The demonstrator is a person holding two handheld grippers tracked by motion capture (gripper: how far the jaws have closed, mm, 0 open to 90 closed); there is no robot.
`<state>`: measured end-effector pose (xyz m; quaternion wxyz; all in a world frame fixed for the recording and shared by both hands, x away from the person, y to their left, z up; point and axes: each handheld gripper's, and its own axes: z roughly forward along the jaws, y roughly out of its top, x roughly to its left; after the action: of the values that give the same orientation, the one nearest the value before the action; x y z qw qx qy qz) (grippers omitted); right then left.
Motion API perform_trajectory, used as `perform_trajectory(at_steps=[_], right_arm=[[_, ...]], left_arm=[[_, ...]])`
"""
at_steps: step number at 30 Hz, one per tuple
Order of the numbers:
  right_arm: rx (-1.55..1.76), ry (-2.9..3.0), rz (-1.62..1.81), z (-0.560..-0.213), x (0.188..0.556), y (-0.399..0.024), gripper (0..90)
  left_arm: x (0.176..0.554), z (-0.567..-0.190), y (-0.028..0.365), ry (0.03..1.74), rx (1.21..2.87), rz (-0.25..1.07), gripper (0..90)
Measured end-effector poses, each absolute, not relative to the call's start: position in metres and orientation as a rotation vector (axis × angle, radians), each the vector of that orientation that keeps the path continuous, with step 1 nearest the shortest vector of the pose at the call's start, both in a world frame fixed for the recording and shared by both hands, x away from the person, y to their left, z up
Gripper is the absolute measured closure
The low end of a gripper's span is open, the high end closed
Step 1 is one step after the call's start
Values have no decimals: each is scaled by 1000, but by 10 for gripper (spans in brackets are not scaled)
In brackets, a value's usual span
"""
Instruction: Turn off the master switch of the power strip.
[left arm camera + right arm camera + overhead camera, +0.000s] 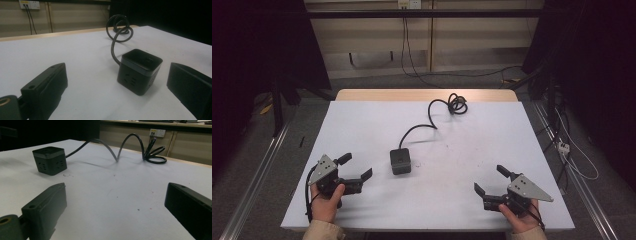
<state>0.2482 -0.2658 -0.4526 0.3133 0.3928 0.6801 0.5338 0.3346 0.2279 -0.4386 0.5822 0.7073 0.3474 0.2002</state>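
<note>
A black cube-shaped power socket (400, 161) stands on the white table (362, 125) near its middle. Its black cable (428, 120) arches back to a coil (457, 104) at the far edge. My left gripper (357, 166) rests at the front left, open and empty, a short way left of the cube. In the left gripper view the cube (139, 71) sits just ahead, between the two jaws. My right gripper (491, 180) lies open and empty at the front right. In the right gripper view the cube (49, 160) is farther off, and the coil (154, 153) lies beyond.
The table's wooden back edge (422, 94) shows behind the white top. Loose cables (572, 150) and a small white plug (563, 146) lie on the floor at the right. Wall sockets (29, 4) sit on the far wall.
</note>
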Motion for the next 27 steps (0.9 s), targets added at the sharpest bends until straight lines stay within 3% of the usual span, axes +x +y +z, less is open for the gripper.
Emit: perform_trajectory(at_steps=[27], right_arm=[[1024,1795,1411,-452,248,-265,40]], left_arm=[[346,-434,213,802,1638,436,31]])
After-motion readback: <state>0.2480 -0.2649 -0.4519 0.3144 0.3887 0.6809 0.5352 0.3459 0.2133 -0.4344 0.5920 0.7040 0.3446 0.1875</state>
